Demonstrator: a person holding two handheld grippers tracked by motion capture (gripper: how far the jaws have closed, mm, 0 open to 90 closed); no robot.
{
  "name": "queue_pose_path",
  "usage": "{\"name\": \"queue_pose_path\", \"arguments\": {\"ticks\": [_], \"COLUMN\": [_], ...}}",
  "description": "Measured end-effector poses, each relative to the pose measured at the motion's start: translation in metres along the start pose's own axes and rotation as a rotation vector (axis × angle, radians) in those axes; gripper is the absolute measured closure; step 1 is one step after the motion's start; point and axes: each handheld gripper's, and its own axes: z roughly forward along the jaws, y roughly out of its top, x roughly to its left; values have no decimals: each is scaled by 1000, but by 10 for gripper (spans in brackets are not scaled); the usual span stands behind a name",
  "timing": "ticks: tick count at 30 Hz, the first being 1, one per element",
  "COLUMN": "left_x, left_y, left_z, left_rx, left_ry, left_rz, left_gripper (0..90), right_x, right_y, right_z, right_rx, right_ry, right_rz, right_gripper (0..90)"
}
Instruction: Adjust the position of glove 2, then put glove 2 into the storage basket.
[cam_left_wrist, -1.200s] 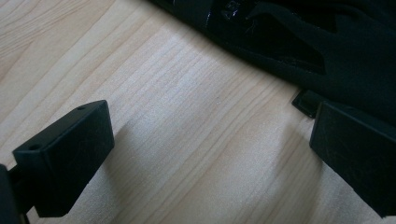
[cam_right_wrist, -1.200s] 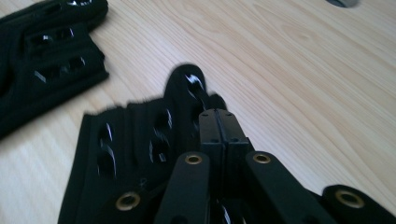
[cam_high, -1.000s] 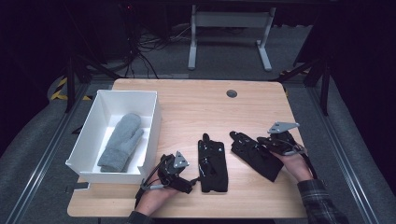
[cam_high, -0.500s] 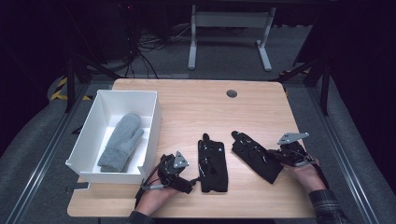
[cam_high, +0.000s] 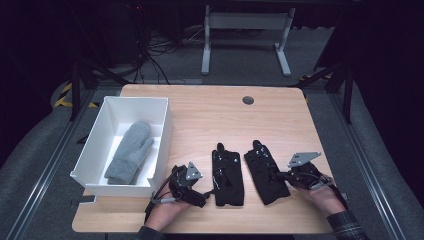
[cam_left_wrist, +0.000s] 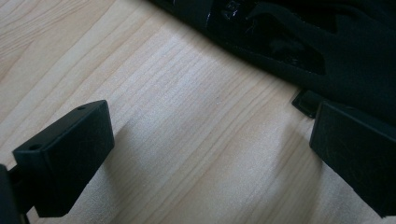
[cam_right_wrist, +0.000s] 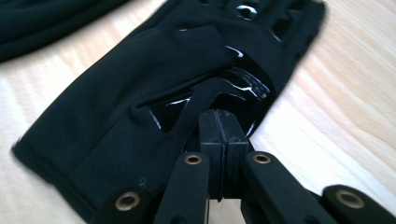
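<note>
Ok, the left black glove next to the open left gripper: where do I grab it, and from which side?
Take the left black glove at its cuff edge, coming in from its left side, where the open left gripper already sits. It lies flat with fingers pointing away, so the cuff hem near the table's front is probably the easiest fold to pinch.

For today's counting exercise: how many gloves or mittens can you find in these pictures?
3: a grey mitten in the white box, and two black gloves on the table, the left one beside the right one.
</note>
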Motion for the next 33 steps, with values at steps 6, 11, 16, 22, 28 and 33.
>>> {"name": "queue_pose_path", "arguments": {"ticks": [6,11,16,22,28,33], "left_x": [0,0,-1,-2,2,10], "left_y": [0,0,3,12,30,44], "left_z": [0,0,0,-4,-7,1], "left_rx": [0,1,16,6,-33,-39], "left_ry": [0,0,4,-35,-20,-29], "left_rz": [0,1,-14,-68,-90,-151], "left_gripper": [2,2,7,36,138,303], "right_x": [14,22,16,10,5,1], "right_y": [7,12,12,10,10,9], "right_z": [5,9,1,-1,-1,-1], "right_rx": [-2,-3,-52,-74,-76,-77], "right_ry": [37,62,45,26,15,1], "right_rz": [-42,-73,-46,-23,-11,0], "right_gripper": [900,900,900,900,900,900]}}
